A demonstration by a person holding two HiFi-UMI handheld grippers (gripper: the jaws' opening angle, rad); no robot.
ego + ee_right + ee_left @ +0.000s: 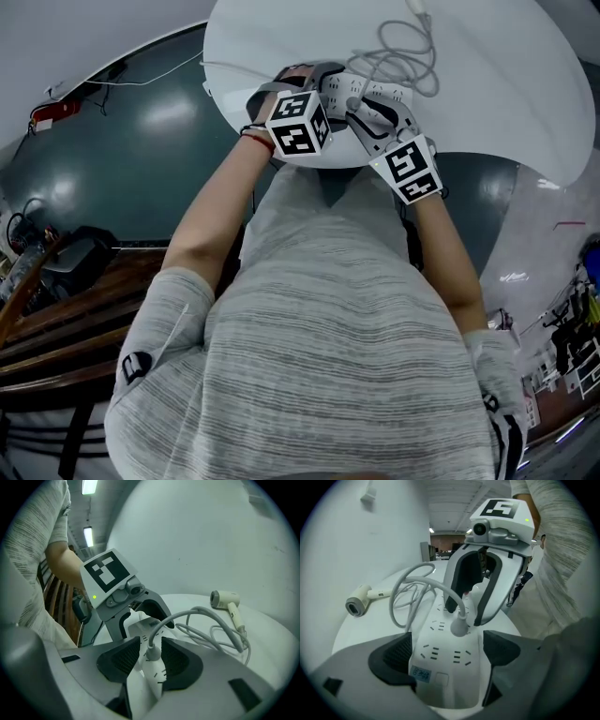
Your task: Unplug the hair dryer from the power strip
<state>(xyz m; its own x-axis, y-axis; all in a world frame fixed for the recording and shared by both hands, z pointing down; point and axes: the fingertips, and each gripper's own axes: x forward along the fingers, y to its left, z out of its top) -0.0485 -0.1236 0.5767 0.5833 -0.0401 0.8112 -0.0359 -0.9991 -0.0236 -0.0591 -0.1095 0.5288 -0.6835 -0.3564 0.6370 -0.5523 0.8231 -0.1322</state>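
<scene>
1. closing in on the unplug step: nothing is gripped yet, and the plug sits seated in a socket about midway along the power strip.
2. left gripper: jaws spread wide, straddling one end of the power strip. its pads flank the strip's long sides, and we judge they are not pressing on it.
3. right gripper: jaws apart at a narrower gap, one on each side of the plug where it stands on the power strip. we see a sliver of daylight on both sides, so it has hold of nothing.
4. hair dryer lies on the white table, well apart from the power strip. its cord loops beside the strip and arches over into the plug.
5. next, as we read it: left closes to pin the power strip down, right closes on the plug body rather than the cord, then draws it straight out of the socket.
6. risk we note: with a loose left grip, the power strip may lift along with the plug.
</scene>
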